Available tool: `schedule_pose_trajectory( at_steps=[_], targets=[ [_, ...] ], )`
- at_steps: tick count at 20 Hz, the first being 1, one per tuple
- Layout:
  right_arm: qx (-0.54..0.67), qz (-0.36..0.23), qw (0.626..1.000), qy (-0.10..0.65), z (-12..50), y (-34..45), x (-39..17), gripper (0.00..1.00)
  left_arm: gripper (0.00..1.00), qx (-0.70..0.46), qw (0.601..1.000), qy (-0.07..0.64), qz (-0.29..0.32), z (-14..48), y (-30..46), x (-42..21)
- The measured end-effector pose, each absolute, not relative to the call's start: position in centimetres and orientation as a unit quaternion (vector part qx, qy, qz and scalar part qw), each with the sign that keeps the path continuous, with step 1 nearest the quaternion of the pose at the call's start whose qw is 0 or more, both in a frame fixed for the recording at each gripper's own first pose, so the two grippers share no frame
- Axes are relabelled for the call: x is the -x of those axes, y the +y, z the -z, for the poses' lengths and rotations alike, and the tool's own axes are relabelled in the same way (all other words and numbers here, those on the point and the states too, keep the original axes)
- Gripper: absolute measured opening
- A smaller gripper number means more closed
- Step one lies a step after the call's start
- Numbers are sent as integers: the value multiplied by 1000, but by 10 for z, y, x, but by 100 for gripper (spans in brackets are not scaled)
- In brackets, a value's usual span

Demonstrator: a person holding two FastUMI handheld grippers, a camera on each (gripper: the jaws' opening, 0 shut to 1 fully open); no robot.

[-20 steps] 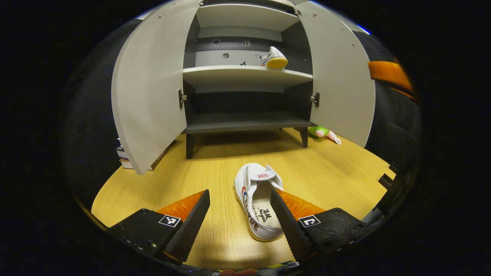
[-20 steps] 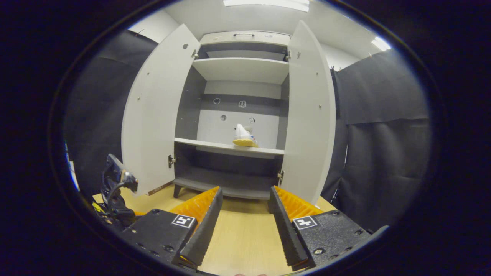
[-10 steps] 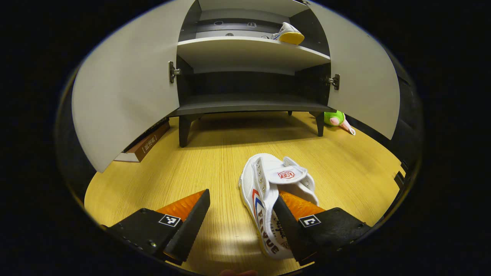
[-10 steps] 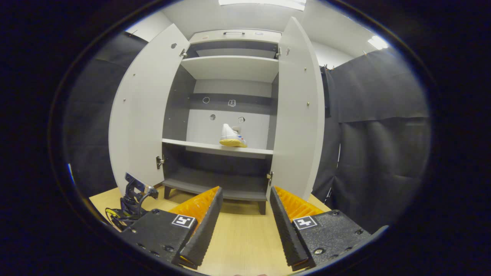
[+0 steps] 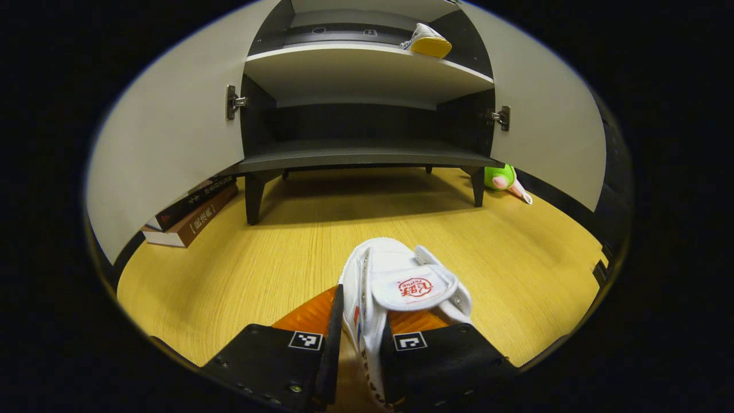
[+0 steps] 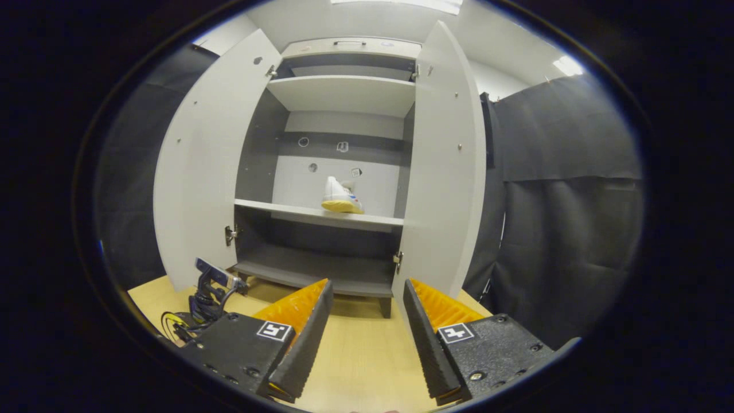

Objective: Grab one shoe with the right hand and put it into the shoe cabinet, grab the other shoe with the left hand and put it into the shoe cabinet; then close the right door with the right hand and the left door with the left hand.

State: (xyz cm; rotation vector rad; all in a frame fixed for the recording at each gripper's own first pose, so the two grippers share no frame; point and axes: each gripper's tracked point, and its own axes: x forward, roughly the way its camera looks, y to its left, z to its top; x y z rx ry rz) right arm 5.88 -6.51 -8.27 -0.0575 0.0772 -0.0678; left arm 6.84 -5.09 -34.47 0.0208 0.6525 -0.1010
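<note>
At bottom centre of the left gripper view, the left gripper [image 5: 356,350] has closed on the shoe's [image 5: 401,287] thin side wall; that hold may slip when lifted. The right gripper [image 6: 367,321] is open, empty, facing the cabinet [image 6: 344,94].

left gripper view low near floor, right gripper view farther, both facing cabinet [image 6: 344,172]

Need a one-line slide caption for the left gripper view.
Left claw shut on the side wall of a white shoe on the wood floor, facing the open cabinet with the other shoe shelved.
</note>
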Motion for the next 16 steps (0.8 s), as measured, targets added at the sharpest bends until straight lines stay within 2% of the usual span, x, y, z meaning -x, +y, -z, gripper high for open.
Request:
schedule_pose_trajectory(
  at_steps=[1,3,4,5,6,10,13,14,16],
  targets=[
    [30,34,998,39,83,-65,-59,78,31,-23,948,315,36,344,-44,-71],
    [32,32,998,41,85,-64,-59,78,9,-17,947,318,29,347,-40,-71],
    [32,31,998,42,86,-63,-59,78,5,-8,945,325,34,349,-40,-71],
    [31,30,998,41,86,-62,-59,79,15,-6,944,327,33,347,-38,-70],
    [28,30,998,42,87,-61,-59,79,1,-6,944,328,33,347,-38,-71],
    [25,17,999,42,87,-50,-59,79,0,13,947,321,29,313,-40,-65],
    [29,6,999,38,87,-42,-59,78,0,-7,966,259,15,232,-32,-70],
    [28,1,999,38,87,-39,-59,82,0,-27,972,232,6,199,-28,-75],
    [24,-11,999,35,84,-32,-60,82,0,-41,981,190,-4,136,-20,-97]
  ],
)
